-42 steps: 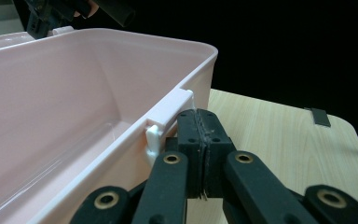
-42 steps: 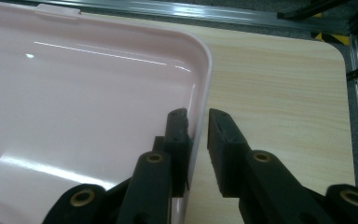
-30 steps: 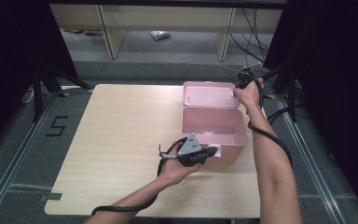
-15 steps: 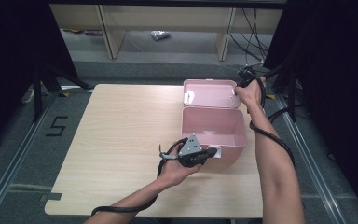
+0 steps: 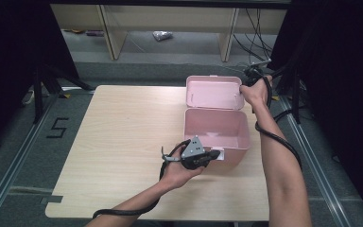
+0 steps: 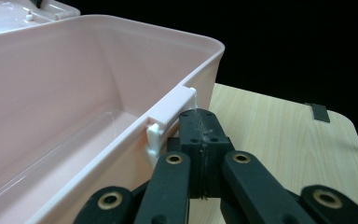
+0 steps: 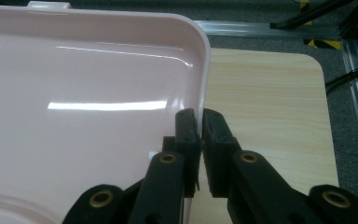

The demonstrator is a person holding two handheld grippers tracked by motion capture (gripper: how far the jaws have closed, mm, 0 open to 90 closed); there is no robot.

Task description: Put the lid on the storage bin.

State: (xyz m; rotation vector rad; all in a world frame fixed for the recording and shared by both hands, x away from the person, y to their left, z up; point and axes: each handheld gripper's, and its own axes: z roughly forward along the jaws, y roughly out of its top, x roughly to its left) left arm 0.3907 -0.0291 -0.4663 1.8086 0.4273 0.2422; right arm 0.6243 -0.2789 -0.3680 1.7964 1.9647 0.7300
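An open pink plastic box (image 5: 216, 130) stands at the table's right side, its lid (image 5: 215, 92) swung back and leaning up behind it. My left gripper (image 5: 212, 155) is at the box's front wall, jaws shut, tips just under the white latch (image 6: 168, 116). Nothing shows between the jaws of the left gripper (image 6: 200, 133). My right gripper (image 5: 244, 87) is at the lid's right edge. Its jaws have just been closing, and the right gripper (image 7: 200, 130) is pinched on the lid's rim (image 7: 204, 70). The box (image 6: 65, 107) holds nothing.
The light wooden table (image 5: 123, 132) has broad bare room left of the box. Black cables trail from both grippers along the forearms. Beyond the far edge are a grey floor, shelf legs (image 5: 108, 33) and loose cables (image 5: 255, 33).
The right hand has shifted very slightly at the lid's edge. The left gripper and the box stand as before.
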